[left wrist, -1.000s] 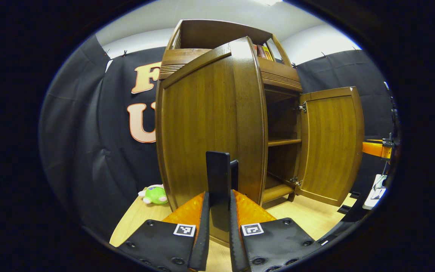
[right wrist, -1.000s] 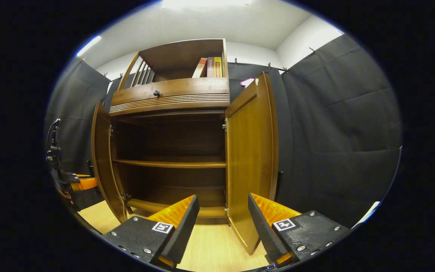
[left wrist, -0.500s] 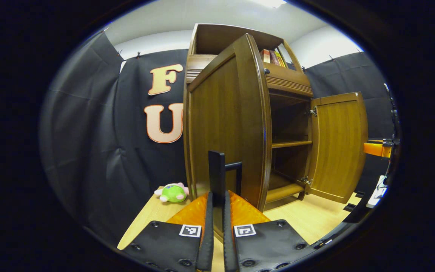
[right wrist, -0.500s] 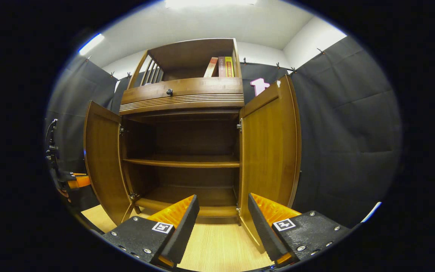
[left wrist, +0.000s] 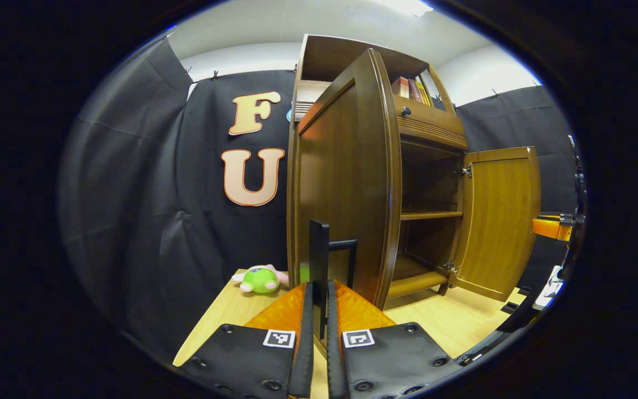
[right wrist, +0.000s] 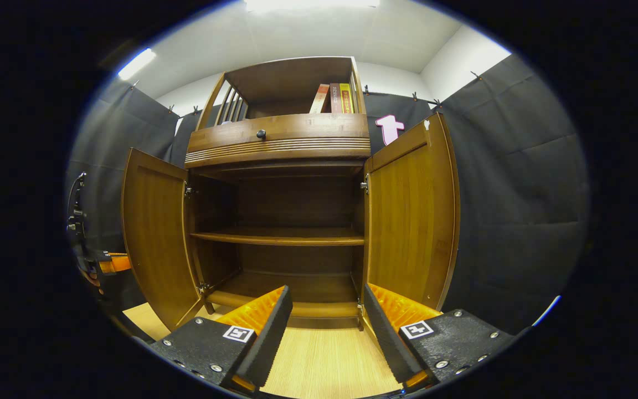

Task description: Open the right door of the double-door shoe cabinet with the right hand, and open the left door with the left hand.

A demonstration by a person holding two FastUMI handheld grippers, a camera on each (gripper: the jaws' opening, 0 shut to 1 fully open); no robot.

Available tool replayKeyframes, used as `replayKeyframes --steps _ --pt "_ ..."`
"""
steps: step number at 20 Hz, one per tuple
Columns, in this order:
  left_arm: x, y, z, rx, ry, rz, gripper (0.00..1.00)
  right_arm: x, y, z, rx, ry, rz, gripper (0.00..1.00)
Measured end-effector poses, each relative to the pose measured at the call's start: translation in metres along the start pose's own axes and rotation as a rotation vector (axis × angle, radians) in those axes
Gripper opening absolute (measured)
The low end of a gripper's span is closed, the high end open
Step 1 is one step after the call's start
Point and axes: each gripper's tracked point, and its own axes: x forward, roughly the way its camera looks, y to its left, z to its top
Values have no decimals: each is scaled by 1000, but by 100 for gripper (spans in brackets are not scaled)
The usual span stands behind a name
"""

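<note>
The double-door shoe cabinet [right wrist: 277, 147] stands on a pale wood floor [right wrist: 324, 360], and both its doors are swung out. In the right gripper view the left door [right wrist: 155, 238] sits at about nine o'clock and the right door [right wrist: 410, 216] at about three o'clock, with the bare middle shelf [right wrist: 277, 239] between them. Above the doors runs a drawer front with a small dark knob [right wrist: 261, 133], and a few books [right wrist: 334, 98] stand in the open top compartment at about twelve o'clock.

In the left gripper view the left door [left wrist: 346, 183] fills the centre, seen nearly edge-on, and its dark bar handle [left wrist: 319, 260] rises at six o'clock. The left gripper [left wrist: 318, 316] has its fingers drawn narrow on either side of that handle, pressing on it. The right door [left wrist: 499, 216] hangs open at about three o'clock.

The right gripper [right wrist: 327, 316] is spread wide at six o'clock in its own view, holding nothing, apart from the cabinet.

A green plush toy [left wrist: 260, 279] lies on the floor near the cabinet's side, at about seven o'clock in the left gripper view.
</note>
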Motion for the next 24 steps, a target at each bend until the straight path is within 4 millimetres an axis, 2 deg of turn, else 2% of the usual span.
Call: replayKeyframes --steps 1,10,11,15,16,17,24 --pt "-2 2 -1 1 -2 1 17 1 -1 0 0 -1 -1 81" --pt "-11 50 2 -14 -9 104 18 6 1 -3 14 6 4 81" --pt "-13 56 3 -13 -8 119 16 7 1 -3 14 5 4 81" --pt "-30 80 15 -27 -29 184 13 9 -2 -3 15 2 4 81" --pt "-34 83 23 -42 -45 185 0 10 -4 -3 18 3 3 81" --pt "-36 79 28 -68 -57 167 8 12 -5 -4 23 5 3 81" --pt "-54 67 48 -83 -72 157 8 15 -16 -3 32 5 -1 81"
